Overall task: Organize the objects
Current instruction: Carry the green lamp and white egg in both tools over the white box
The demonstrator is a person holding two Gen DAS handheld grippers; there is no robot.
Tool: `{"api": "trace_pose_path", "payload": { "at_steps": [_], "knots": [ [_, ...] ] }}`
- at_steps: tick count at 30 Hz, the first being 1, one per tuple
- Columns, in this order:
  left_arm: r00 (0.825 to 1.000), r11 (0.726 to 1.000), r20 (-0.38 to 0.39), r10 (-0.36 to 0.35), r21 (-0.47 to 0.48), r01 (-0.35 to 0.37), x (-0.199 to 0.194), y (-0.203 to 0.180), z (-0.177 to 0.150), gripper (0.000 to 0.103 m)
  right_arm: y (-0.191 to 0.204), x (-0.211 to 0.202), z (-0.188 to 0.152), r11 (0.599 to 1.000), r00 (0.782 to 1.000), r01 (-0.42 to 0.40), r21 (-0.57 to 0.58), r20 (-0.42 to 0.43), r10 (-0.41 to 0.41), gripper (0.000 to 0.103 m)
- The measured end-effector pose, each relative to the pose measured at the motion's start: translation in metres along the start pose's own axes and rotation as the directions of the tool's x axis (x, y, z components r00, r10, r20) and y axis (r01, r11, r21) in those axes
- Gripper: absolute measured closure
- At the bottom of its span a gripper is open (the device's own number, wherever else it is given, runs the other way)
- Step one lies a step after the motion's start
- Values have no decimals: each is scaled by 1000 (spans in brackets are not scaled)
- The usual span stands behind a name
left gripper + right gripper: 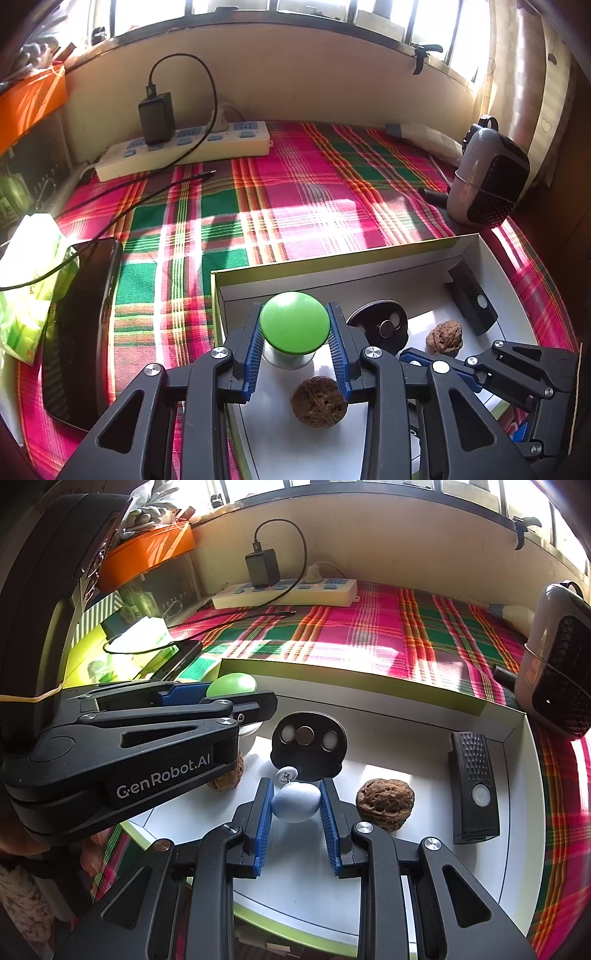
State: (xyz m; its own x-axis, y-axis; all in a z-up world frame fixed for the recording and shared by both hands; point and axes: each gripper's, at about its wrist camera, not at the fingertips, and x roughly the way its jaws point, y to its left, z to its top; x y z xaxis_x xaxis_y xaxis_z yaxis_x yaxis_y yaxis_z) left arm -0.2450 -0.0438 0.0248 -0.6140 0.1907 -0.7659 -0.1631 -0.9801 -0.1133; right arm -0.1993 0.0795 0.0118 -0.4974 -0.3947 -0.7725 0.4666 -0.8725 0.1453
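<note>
A shallow white box with a green rim (332, 264) (351, 675) lies on the plaid cloth. My left gripper (294, 325) is shut on a green-capped knob (294, 321) at the box's left end; the knob also shows in the right wrist view (231, 685). My right gripper (295, 799) is shut on a pale blue-grey ball (295, 801) with a small ring, held over the box floor. In the box lie two walnuts (318, 402) (444, 338) (385, 805), a black disc with round inserts (378, 325) (309, 744) and a black remote (472, 301) (474, 786).
A white power strip with a black charger (184, 146) (284, 590) lies at the back. A black phone (79, 328) and a green tissue pack (27, 280) lie left. A grey and black device (487, 177) (557, 664) stands right. An orange box (147, 554) sits at the back left.
</note>
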Motion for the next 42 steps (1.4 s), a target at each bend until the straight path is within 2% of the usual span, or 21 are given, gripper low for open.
{"api": "trace_pose_path", "payload": {
  "at_steps": [39, 42],
  "knots": [
    [1000, 1000, -4, -8, 3, 8, 3, -5, 0, 71, -2, -3, -1, 1000, 1000, 2, 6, 4, -2, 76],
    [1000, 1000, -3, -8, 3, 8, 3, -5, 1, 71, -3, -4, -1, 1000, 1000, 6, 7, 7, -6, 73]
  ]
}}
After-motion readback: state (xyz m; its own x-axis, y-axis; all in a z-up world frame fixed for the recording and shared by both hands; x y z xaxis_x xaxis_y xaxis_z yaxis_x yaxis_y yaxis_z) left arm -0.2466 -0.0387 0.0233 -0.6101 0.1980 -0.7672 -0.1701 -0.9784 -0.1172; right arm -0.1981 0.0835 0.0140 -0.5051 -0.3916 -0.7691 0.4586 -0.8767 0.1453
